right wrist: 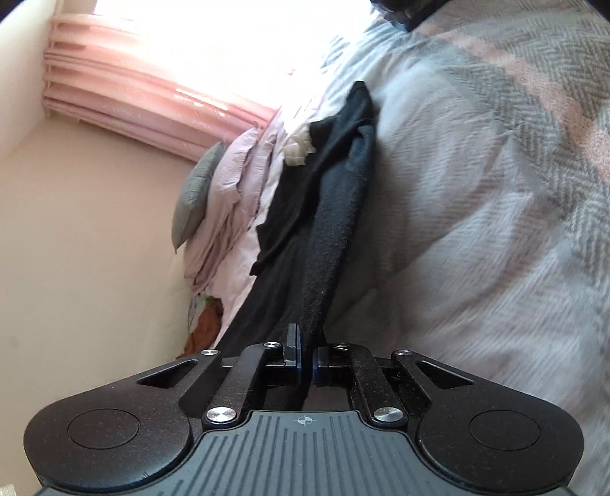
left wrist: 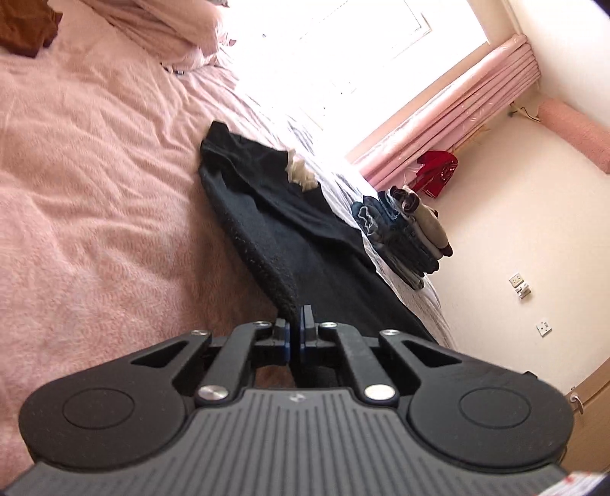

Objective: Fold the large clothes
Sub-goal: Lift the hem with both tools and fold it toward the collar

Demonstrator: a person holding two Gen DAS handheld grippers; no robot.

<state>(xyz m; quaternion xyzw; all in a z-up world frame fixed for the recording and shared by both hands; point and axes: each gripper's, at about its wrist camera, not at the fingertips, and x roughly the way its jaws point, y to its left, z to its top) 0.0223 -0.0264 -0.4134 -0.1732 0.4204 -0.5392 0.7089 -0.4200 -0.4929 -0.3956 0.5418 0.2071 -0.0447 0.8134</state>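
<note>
The work surface is a bed. In the left wrist view it is covered by a fuzzy pink blanket (left wrist: 95, 183), creased in soft ripples, with a heap of pale pink bedding (left wrist: 167, 30) at its head and a rust-brown cloth (left wrist: 26, 26) in the corner. The right wrist view shows a grey-and-pink herringbone quilt (right wrist: 495, 171) on the other side. Behind the bed a bright window glares above pleated pink curtains (left wrist: 457, 103); the walls are cream, with two white sockets (left wrist: 520, 286) low down and a red garment (left wrist: 436, 171) hanging beside the curtain. A stack of folded clothes (left wrist: 404, 232) — denim blues, beige, maroon — sits at the bed's edge.

The large black fleecy garment (left wrist: 289, 232) lies lengthwise between the two covers, smooth outside and nubby on its turned-up lining, with a cream label (left wrist: 299, 169) near the collar. The left gripper (left wrist: 295, 324) has its jaws pinched tight on one near corner of the hem, the cloth rising taut from the bed. The right gripper (right wrist: 305, 351) is likewise clamped on the other near corner — a rough-textured strip stretching away toward the collar.
</note>
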